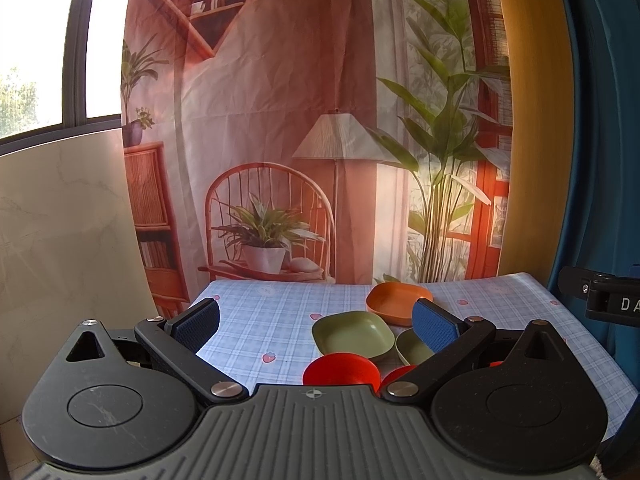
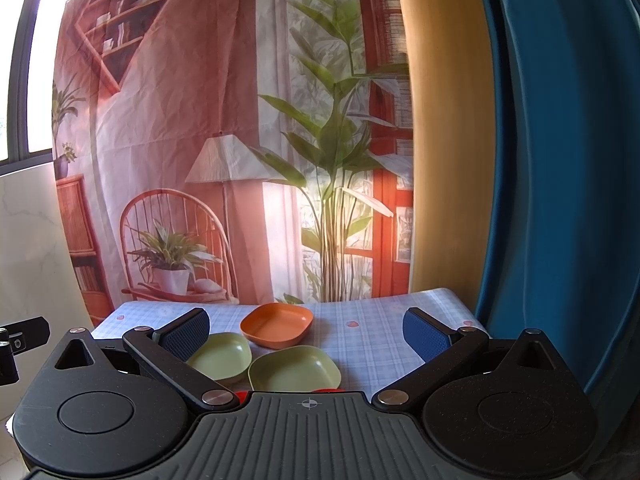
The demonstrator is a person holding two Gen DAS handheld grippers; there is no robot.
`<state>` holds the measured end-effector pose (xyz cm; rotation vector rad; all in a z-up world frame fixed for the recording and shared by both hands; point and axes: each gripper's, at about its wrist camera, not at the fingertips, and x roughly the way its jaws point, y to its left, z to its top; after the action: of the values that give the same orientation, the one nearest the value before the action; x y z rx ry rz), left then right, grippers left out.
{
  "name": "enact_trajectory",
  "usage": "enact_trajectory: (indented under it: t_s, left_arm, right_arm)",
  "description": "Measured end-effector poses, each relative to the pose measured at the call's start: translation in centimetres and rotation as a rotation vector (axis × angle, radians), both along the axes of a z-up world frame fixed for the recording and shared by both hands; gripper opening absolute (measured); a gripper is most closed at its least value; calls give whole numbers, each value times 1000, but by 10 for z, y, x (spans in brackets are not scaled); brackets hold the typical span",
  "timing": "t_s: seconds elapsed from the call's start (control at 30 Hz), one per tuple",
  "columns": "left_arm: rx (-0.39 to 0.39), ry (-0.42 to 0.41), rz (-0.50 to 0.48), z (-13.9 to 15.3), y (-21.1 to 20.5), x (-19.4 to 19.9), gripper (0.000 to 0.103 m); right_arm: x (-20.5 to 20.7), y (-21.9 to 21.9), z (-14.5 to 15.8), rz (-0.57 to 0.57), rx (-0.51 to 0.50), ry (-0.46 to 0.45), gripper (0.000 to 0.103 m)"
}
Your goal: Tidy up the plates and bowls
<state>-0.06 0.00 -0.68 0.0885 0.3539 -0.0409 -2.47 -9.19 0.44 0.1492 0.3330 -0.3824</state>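
So we've got both claws up above the near edge of the table [image 1: 256, 320] and nothing is picked up yet: the left gripper [image 1: 316, 322] is spread wide and empty, and the right gripper [image 2: 306, 334] is spread wide and empty too. The dishes sit bunched together on the checked cloth: an orange dish [image 2: 277, 324] at the back, two green dishes [image 2: 295, 372] in front of it that look like they're touching or overlapping, and a red bowl [image 1: 341, 369] closest to us, with a second red one mostly hidden behind the left claw's right finger. Our worry is the crowding. If we go for one green dish, a finger could easily catch its neighbour's rim and shove or flip it, and these look like light, slick plastic, so a shallow pinch on a sloped rim could slip. The red bowls sit near the front edge, so a nudge could push them off. Also the cloth may bunch up if a dish gets dragged. Behind the table hangs a printed backdrop [image 2: 180, 120] of a cosy room, with a window [image 1: 48, 60] at left and a blue curtain [image 2: 560, 160] at right.
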Motion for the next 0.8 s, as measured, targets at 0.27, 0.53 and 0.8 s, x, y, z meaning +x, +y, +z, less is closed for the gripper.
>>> enact_trajectory:
  t_s: [0.27,0.53,0.8]
  left_arm:
    - [-8,-49,18,-15,-1,28,103]
    - [13,-62,32,-35,-3,72,103]
    - [11,39,53,-63,-2,115,103]
  right_arm:
    - [15,-19,-18,36,1,-78,103]
    - [53,-55,-56,15,45,-71,103]
    - [85,-83,-91,1,131,-9,103]
